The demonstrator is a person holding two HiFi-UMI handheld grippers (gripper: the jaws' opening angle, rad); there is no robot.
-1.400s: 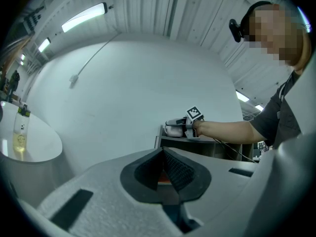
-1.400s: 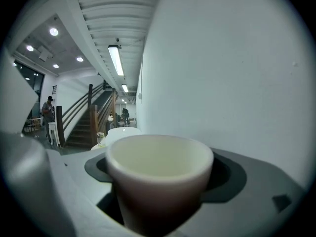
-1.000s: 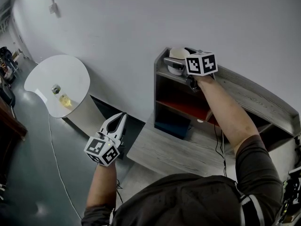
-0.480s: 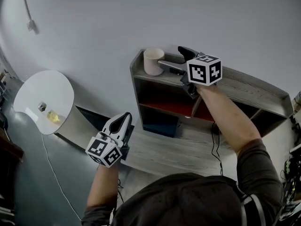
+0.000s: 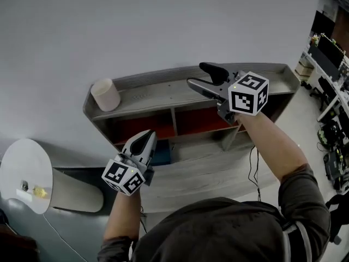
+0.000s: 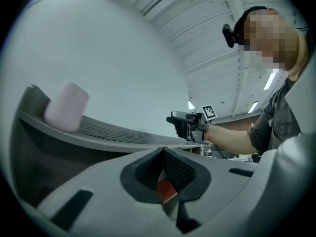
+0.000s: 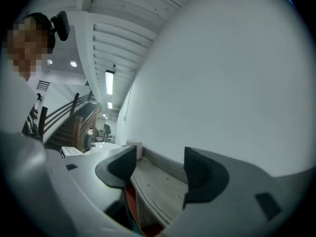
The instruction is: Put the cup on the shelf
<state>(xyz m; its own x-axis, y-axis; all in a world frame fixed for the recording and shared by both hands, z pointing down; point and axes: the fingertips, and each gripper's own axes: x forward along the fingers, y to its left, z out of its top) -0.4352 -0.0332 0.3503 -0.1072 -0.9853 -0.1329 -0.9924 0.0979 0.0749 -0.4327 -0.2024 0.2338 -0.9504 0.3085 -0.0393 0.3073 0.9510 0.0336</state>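
Observation:
The pale cup (image 5: 106,94) stands upright on the left end of the grey wooden shelf's top board (image 5: 158,91). My right gripper (image 5: 197,75) hovers over the middle of that board, well to the right of the cup. Its jaws are closing with a gap and nothing between them. In the right gripper view the cup (image 7: 133,149) looks small, far down the board (image 7: 158,186) beyond the right gripper (image 7: 160,167). My left gripper (image 5: 143,141) hangs in front of the shelf below the top board, shut and empty. The left gripper view shows the cup (image 6: 66,107) up at the left, above the left gripper (image 6: 163,152).
The shelf has red-backed compartments (image 5: 136,127) and a low grey bench (image 5: 185,173) in front. A white round table (image 5: 22,173) with small items stands at the lower left. Desks with equipment (image 5: 332,53) fill the right edge. A grey wall rises behind the shelf.
My right gripper has drawn back to the right, away from the cup, which stays on the shelf's left end. Its jaws have narrowed. The left gripper keeps its place.

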